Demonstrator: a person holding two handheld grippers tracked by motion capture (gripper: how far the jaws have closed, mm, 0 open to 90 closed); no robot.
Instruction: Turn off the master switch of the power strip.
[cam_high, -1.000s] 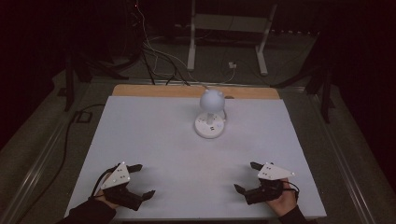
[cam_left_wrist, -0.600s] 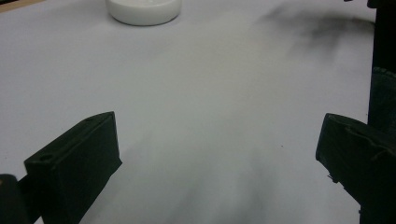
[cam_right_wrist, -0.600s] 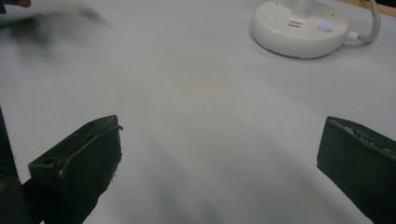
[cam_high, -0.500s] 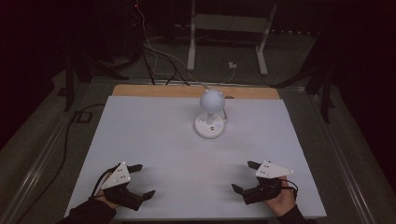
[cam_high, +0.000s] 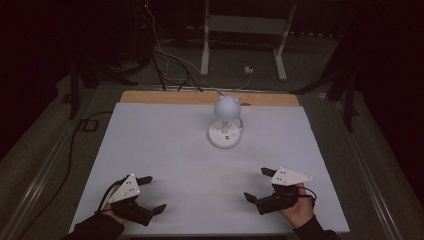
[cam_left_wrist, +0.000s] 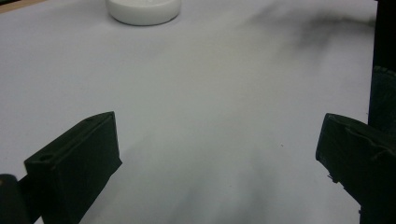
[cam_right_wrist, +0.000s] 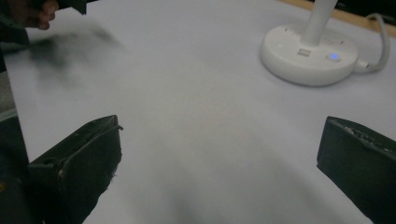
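Note:
A white desk lamp (cam_high: 225, 122) with a round head stands on a round base (cam_right_wrist: 308, 56) at the back middle of the white table (cam_high: 175, 150). A small blue light glows on that base. Near the front left corner my left gripper (cam_high: 152, 193) rests open, its jaws wide apart over bare table (cam_left_wrist: 210, 116). At the front right my right gripper (cam_high: 259, 184) is open too, with nothing between its jaws. The lamp base (cam_left_wrist: 143, 9) shows far ahead in the left gripper view.
A white cable (cam_right_wrist: 380, 42) runs from the lamp base off the table's back edge. A wooden strip (cam_high: 165, 96) lines that back edge. Behind the table, on the dark floor, are cables (cam_high: 170, 60) and a white stand (cam_high: 245, 40).
My right gripper has shifted slightly left and toward the table's middle. The left gripper and the lamp have stayed put.

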